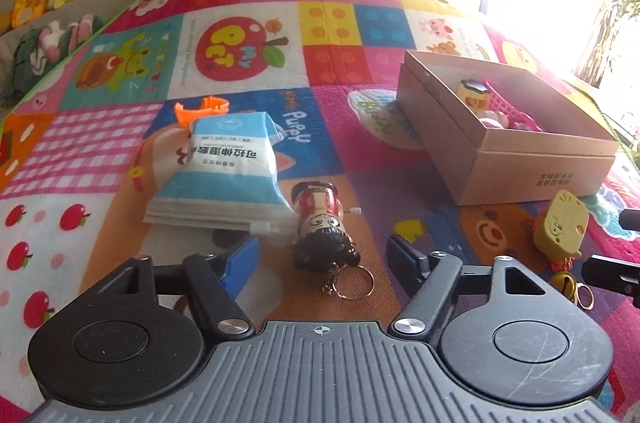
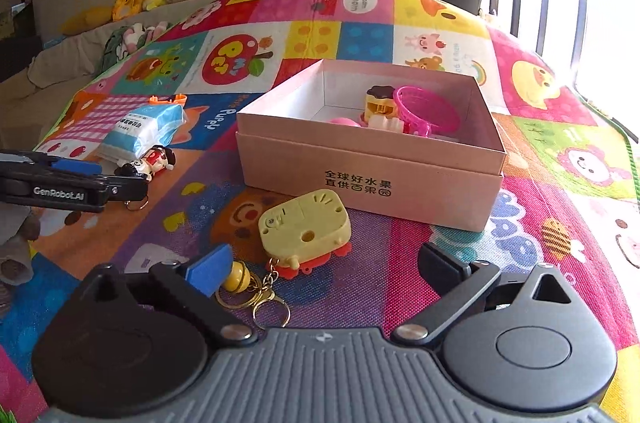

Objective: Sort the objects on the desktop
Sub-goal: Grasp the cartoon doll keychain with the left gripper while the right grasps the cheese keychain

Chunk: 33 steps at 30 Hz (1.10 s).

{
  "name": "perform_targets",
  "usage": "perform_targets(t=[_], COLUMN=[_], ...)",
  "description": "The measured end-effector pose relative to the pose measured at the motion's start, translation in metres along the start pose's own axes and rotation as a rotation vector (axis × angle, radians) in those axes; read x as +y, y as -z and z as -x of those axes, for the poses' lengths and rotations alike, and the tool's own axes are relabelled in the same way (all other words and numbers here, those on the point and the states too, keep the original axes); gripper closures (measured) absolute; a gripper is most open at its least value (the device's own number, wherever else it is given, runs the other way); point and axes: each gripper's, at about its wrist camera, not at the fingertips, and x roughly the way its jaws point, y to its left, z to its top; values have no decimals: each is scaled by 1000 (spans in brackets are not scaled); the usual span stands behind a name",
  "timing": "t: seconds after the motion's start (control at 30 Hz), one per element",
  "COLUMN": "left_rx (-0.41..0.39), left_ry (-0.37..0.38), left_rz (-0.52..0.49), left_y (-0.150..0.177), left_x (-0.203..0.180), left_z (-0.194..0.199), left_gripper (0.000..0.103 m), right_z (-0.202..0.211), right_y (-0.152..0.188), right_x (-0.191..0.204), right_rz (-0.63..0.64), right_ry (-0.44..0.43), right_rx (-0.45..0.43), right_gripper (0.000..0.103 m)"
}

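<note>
1. Left gripper (image 1: 324, 255) jaws parted around the doll keychain (image 1: 324, 227) on the mat (image 1: 120, 143), not pressing it
2. Right gripper (image 2: 320, 271) jaws wide, empty, near the yellow toy (image 2: 306, 227)
3. Box (image 2: 368, 175) holds toys

**Count of things on the play mat**

One open pale cardboard box (image 2: 372, 175) near the mat's right edge. One blue-and-white plastic packet (image 1: 224, 171). One orange plastic piece (image 1: 200, 109) just behind the packet. Two keychain toys: one black-haired doll figure (image 1: 324, 223) and one yellow boxy plastic toy (image 2: 306, 227). Inside the box: one pink plastic basket (image 2: 426, 111), one yellow toy with a dark top (image 2: 380, 101), and other small pieces too hidden to count.
</note>
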Motion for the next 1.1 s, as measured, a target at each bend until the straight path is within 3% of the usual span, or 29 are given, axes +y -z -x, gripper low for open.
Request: perform_targets(t=[0.13,0.27,0.4,0.5,0.57,0.63,0.73,0.9,0.97,1.1], left_rx=[30,31,40,50,59,59,43,51,44,36], left_ry=[-18,-10,36,124,175,176,98,5,29,147], left_rz=[-10,-29,-66,-106,-115,-115,-131,-59,-28,-5], left_y=[-4,-6,2,15,23,29,32,26,24,23], left_x=[-5,-7,-13,-19,-19,-16,-9,14,20,15], left_z=[-16,-14,-2,18,31,40,43,37,39,44], left_gripper=[35,59,59,59,58,51,40,37,32,19], right_z=[0,-2,-3,-3,-3,-4,-5,-4,-5,-7], right_y=[1,1,1,1,1,1,2,2,2,2], right_x=[-7,-11,-12,-11,-11,-11,-9,-7,-8,-8], right_rz=[-42,-73,-87,-87,-86,-82,-74,-71,-72,-73], right_ry=[-23,-43,-47,-45,-44,-45,-44,-36,-33,-31], right_rx=[-14,-6,2,2,2,7,17,16,18,26], right_gripper=[0,0,0,0,0,0,0,0,0,0])
